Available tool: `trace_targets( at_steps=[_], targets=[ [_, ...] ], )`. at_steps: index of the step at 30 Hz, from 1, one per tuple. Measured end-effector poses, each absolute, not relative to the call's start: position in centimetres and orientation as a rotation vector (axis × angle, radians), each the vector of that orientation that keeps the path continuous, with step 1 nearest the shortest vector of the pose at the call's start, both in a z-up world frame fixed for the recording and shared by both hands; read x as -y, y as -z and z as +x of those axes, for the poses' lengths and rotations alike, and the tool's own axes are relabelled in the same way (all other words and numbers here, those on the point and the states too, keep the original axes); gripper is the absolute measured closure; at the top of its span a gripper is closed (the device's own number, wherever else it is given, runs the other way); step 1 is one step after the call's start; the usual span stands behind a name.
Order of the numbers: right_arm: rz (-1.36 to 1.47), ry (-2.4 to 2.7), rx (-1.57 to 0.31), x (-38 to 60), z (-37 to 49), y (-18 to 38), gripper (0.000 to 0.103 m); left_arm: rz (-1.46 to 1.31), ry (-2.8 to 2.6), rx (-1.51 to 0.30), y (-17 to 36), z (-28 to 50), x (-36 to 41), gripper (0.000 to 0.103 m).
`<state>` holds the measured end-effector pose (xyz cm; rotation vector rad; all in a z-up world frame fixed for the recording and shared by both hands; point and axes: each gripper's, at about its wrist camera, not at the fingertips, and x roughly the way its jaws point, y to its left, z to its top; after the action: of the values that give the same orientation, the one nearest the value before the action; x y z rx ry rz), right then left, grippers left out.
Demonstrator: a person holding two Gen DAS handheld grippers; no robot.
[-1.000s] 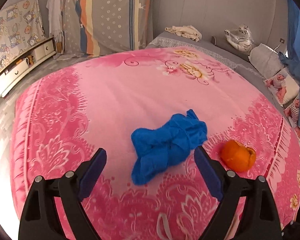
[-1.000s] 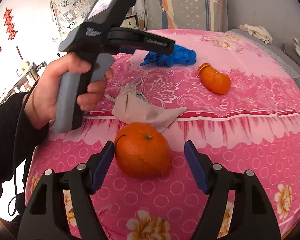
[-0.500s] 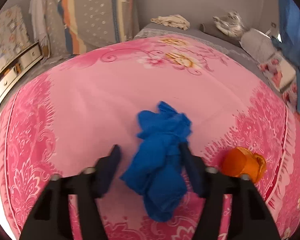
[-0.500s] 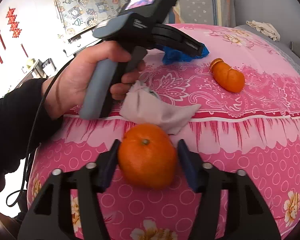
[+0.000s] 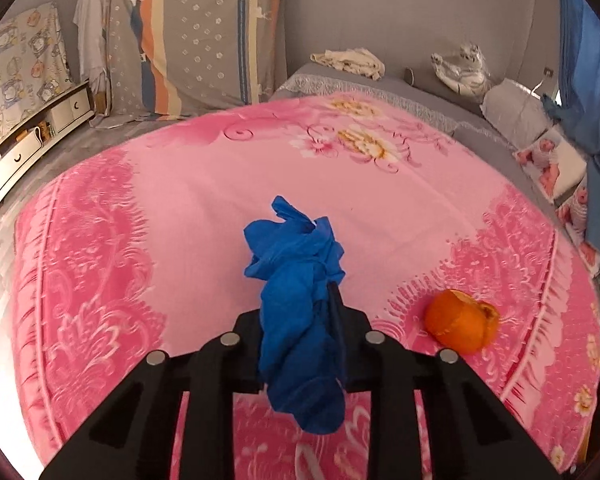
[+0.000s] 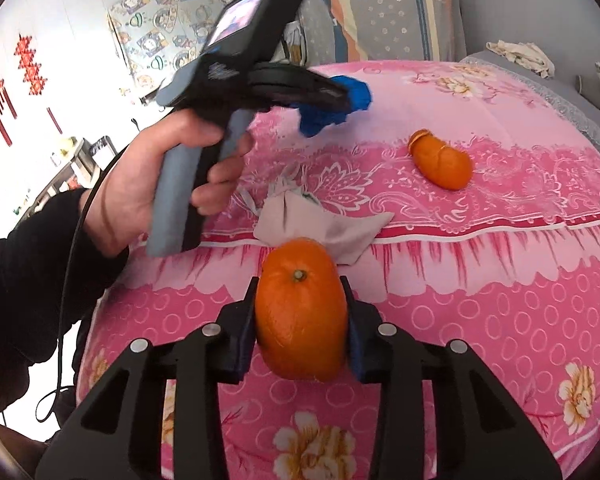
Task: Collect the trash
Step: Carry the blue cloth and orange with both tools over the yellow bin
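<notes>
Pink bedspread, left gripper apparently pinching blue glove, right gripper clamping orange

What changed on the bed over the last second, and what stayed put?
Both claws have just been closing: the left claw took hold of the blue glove and lifted it off the pink bedspread; the right claw squeezed the orange. The orange peel and grey cloth stayed put.

Bright daylight, soft focus (fisheye-warped edges)

Both tongs, L & R, just closing, each clamped tight.
</notes>
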<state>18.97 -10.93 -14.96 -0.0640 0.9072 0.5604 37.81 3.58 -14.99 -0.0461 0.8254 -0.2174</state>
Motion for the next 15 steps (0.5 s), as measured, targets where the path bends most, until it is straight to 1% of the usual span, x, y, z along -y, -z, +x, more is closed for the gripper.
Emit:
trace_targets(
  at_steps=[7, 15],
  targets=[
    [-0.022, -0.534, -0.85, 13.2, 17.3, 12.6, 0.069, -0.105, 0.22, -0.735, 11.9, 31.6, -5.0, 0.08],
    [0.057, -0.467, -0.806, 17.9, 15.2, 10.6, 0.069, -0.118, 0.249, -0.679, 9.0, 25.2, -3.5, 0.08]
  ],
)
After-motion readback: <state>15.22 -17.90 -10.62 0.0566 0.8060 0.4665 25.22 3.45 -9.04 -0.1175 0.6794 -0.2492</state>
